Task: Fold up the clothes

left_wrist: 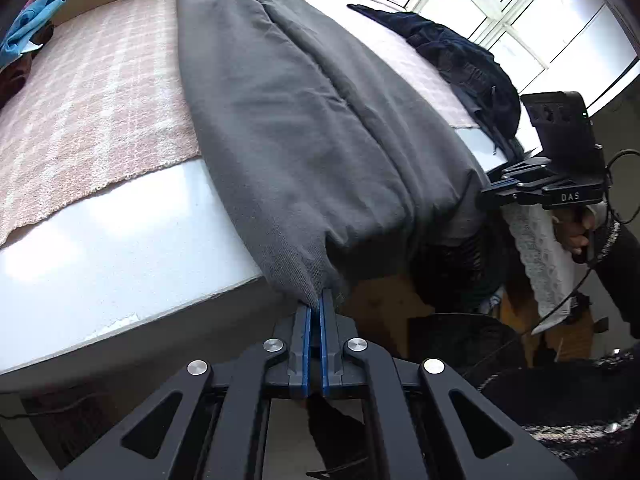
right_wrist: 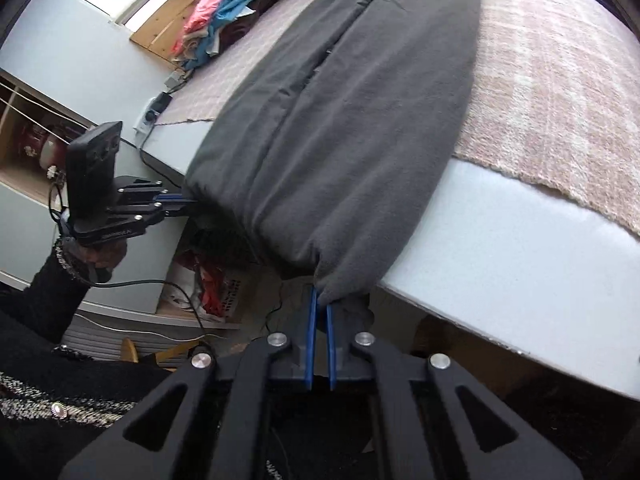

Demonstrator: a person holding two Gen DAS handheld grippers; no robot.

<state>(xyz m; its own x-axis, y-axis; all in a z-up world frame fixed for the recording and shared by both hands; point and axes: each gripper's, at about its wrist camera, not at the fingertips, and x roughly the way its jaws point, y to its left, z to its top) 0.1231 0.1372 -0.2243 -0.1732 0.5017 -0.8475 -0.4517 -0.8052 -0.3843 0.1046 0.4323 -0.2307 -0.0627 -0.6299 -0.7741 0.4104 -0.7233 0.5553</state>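
A long grey garment (left_wrist: 300,120) lies lengthwise on the table, its near end hanging over the front edge. My left gripper (left_wrist: 321,298) is shut on the near left corner of its hem, just off the table edge. My right gripper (right_wrist: 321,300) is shut on the opposite near corner of the grey garment (right_wrist: 360,120). Each gripper shows in the other's view: the right gripper (left_wrist: 494,190) and the left gripper (right_wrist: 180,202), both level with the hem, held by a hand in a dark sleeve. Cloth covers both sets of fingertips.
A pink checked blanket (left_wrist: 92,100) covers the white table (left_wrist: 120,240) beneath the garment. Dark blue clothes (left_wrist: 460,60) are heaped at the far right by the windows. Pink and blue clothes (right_wrist: 228,12) are piled at the far left. A basket of clothes (right_wrist: 212,288) sits on the floor.
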